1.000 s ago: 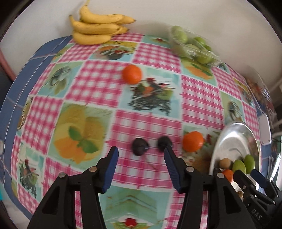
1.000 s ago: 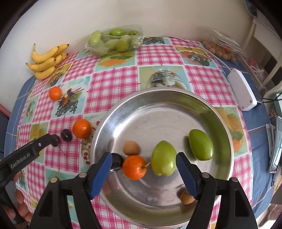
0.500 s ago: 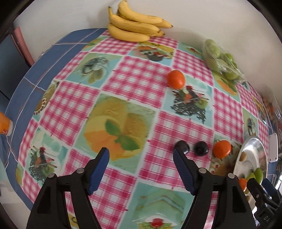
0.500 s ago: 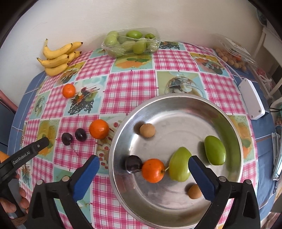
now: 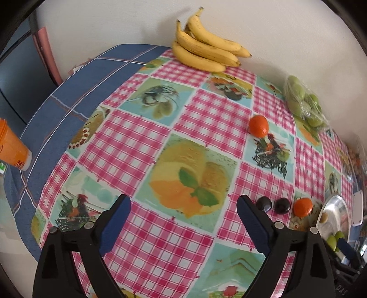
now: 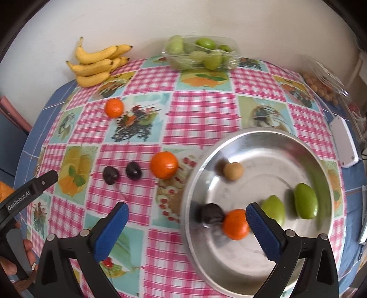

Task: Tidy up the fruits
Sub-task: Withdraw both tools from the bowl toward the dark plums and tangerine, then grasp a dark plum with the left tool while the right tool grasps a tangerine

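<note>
Both tools empty: right gripper gapes over the cloth beside the steel bowl; left gripper, jaws just widening, nothing between. Bowl holds five fruits, so the task looks partly done. Left out, near to far: two dark plums, near tangerine, far tangerine, bananas at the wall, long axis running left-right, tips pointing right.

Before me I see a pink checked tablecloth with fruit pictures lying over a blue cloth, an orange cup at its left edge, a white box at the right, and a pale wall behind.
</note>
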Available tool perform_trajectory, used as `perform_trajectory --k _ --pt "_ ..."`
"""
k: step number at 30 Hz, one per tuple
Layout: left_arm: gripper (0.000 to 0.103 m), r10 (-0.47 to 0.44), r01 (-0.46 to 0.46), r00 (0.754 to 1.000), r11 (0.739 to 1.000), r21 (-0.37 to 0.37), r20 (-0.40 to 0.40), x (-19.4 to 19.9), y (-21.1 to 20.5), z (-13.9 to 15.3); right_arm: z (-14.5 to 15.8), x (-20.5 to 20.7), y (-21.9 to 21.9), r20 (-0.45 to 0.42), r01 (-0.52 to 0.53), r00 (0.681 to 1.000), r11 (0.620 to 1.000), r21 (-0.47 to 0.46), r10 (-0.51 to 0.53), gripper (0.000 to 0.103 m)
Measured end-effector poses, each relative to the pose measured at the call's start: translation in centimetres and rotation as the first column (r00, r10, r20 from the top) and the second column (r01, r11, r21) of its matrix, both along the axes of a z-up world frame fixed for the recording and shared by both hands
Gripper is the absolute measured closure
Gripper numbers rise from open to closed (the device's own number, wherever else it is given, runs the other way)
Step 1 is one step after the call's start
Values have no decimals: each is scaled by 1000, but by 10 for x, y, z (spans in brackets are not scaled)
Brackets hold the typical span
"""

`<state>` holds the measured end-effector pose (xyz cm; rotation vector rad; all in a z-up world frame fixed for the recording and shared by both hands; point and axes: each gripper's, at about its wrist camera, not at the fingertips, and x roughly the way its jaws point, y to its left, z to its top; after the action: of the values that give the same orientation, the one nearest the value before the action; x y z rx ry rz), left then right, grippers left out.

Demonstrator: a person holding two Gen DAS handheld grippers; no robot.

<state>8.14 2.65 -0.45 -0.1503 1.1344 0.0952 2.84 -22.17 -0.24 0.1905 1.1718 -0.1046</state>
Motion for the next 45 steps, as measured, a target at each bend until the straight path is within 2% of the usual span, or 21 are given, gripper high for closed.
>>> perform_trajectory --k 11,15,23,28,31,40,43,45 --pt "8 44 -43 999 997 -58 32 3 24 6 2 11 34 70 -37 997 998 52 33 0" --pt "8 28 -25 998 997 -71 47 5 25 6 3 14 43 94 -45 995 998 53 40 0" --pt "8 -14 20 999 991 -132 43 12 21 5 -2 19 46 79 -34 996 999 40 31 0" --pt "8 -49 51 999 986 -158 15 17 16 0 -3 24 50 78 -25 997 1000 -4 25 0" --pt "8 -65 66 998 985 -158 10 19 12 -3 -2 25 46 97 -5 995 1000 14 4 0" --pt "8 -114 129 989 975 -179 91 27 -3 11 -3 33 29 129 70 989 995 73 -79 0" --pt "8 -129 147 986 972 -181 107 29 -11 15 -3 36 26 134 80 987 994 72 -89 6" --pt "8 -128 147 986 969 -197 108 31 -13 15 -5 39 23 131 86 987 994 68 -94 19"
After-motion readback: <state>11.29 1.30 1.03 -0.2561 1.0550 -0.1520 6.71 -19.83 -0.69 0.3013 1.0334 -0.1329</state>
